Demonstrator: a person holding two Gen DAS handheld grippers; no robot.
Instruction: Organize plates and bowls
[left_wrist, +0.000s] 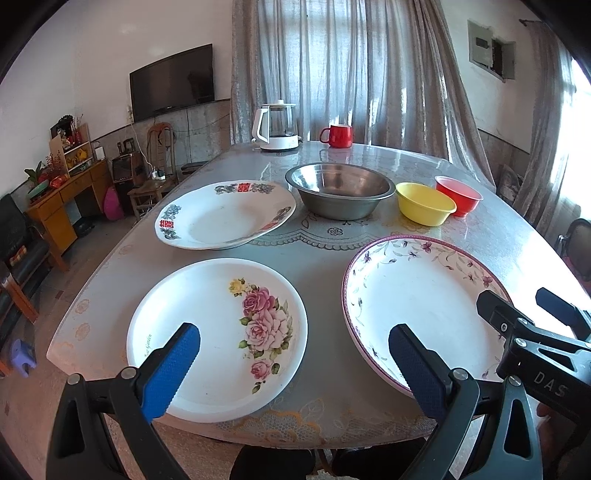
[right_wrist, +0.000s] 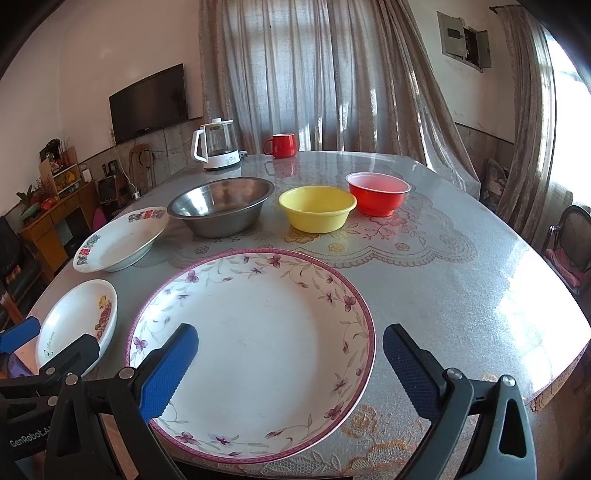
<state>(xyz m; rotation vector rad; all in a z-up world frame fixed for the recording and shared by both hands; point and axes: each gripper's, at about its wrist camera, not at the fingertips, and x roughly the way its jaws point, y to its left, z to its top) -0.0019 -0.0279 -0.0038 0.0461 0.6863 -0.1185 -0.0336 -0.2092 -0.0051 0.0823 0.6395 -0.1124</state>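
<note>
3 plates, 3 bowls on the table (right_wrist: 461, 280), nothing stacked yet, so I read this as the start.

Key relation: each gripper sits at the near table edge, directly facing 1 plate. Left gripper (left_wrist: 295, 365) faces the rose plate (left_wrist: 207, 332); its left finger pad (left_wrist: 170, 369) overlaps the plate's near-left rim in view, while the right pad (left_wrist: 417, 373) falls over the near-left rim of the purple-rimmed plate (left_wrist: 424, 295). Right gripper (right_wrist: 290, 365) is centred on the purple-rimmed plate (right_wrist: 258, 332), with the plate's near half between its 2 fingers in view. Can't tell whether either is above the rim or touching it.

Both grippers are spread wide and hold nothing.

Plates are round, so no long axis to align; what matters is the near rim, the closest edge to each gripper. The purple-rimmed plate is nearer the right gripper, the rose plate nearer the left.

Far side: the plate with red characters (left_wrist: 225, 218) is at far left, its right edge at or over the rim of the steel bowl (left_wrist: 340, 188); contact unclear. Right of that are the yellow bowl (left_wrist: 424, 203) and the red bowl (left_wrist: 458, 194), close together, touching unclear.

Likely next: a rim pinch on 1 near plate, jaws turned across the rim.
</note>
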